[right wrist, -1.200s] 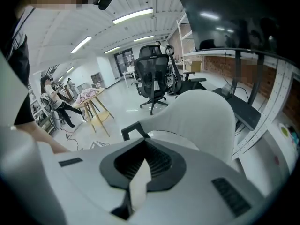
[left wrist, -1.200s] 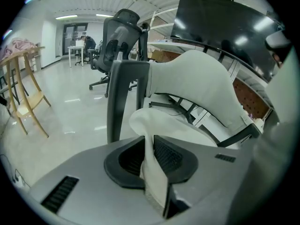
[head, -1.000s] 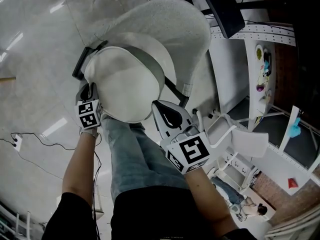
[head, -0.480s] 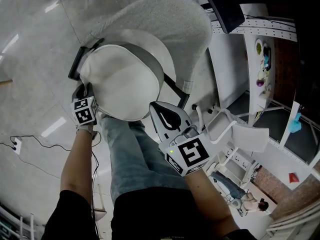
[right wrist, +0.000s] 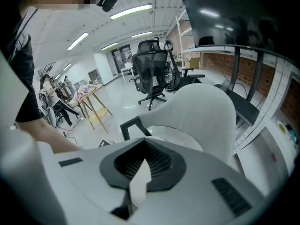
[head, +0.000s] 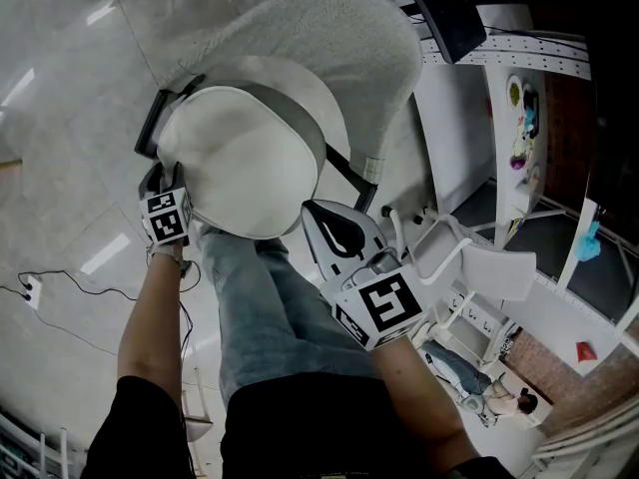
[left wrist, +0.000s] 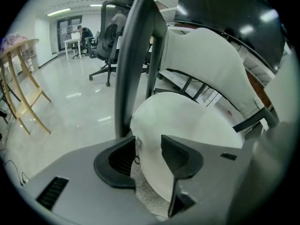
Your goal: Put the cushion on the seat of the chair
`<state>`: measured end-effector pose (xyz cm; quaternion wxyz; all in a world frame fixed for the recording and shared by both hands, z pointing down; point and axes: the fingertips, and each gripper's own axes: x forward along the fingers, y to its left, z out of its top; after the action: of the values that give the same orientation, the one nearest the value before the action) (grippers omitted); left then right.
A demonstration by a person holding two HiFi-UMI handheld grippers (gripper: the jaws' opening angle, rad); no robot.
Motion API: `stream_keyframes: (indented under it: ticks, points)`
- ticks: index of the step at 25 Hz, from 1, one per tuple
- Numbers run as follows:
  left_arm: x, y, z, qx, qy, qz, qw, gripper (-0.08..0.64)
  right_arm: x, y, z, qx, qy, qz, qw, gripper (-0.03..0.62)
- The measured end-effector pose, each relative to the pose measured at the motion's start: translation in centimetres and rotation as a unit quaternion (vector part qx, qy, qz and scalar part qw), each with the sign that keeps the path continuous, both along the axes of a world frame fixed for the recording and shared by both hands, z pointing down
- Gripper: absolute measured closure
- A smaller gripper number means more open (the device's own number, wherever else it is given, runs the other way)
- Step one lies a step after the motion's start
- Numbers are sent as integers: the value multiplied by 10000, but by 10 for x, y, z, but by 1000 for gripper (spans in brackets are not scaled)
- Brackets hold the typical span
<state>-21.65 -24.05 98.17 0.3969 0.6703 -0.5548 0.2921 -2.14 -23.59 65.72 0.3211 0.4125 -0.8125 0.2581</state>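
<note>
A round white cushion (head: 245,163) lies on the seat of the white fleece chair (head: 329,43). My left gripper (head: 166,180) is at the cushion's left edge. In the left gripper view the cushion (left wrist: 187,125) rim stands between the left gripper (left wrist: 147,150) pads. Those jaws have just been opening, and a slit shows beside the left pad (left wrist: 123,157). My right gripper (head: 314,214) is at the cushion's front right edge. In the right gripper view the right gripper (right wrist: 140,165) is shut on a thin white fold of the cushion (right wrist: 139,182).
The chair has black armrests (head: 150,133). A dark monitor (head: 439,8) and a white perforated stand (head: 519,63) are to the right. A cable and socket (head: 30,285) lie on the glossy floor. My legs in jeans (head: 270,312) stand before the seat. A wooden stool (left wrist: 23,88) is at the left.
The left gripper's jaws have widened around the cushion's rim and the gripper has sunk a little. The cushion has settled onto the seat. The right gripper has kept still.
</note>
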Motion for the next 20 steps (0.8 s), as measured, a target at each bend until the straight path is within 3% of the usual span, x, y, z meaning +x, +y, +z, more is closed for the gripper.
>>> stream_keyframes:
  ticks: [6, 12, 16, 20]
  points:
    - [-5, 2, -4, -51, -26, 43, 10000, 341, 0, 2, -7, 60, -14, 2, 10000, 584]
    - [-11, 10, -22, -70, 28, -54, 10000, 341, 4, 7, -23, 197, -52, 60, 9998, 584]
    - [-7, 12, -49, 138, 30, 89, 9999, 342, 7, 9, -39, 330, -132, 119, 9993, 584]
    - [-1, 11, -87, 487, -56, 282, 9984, 409, 13, 15, -57, 438, -235, 220, 9985, 584]
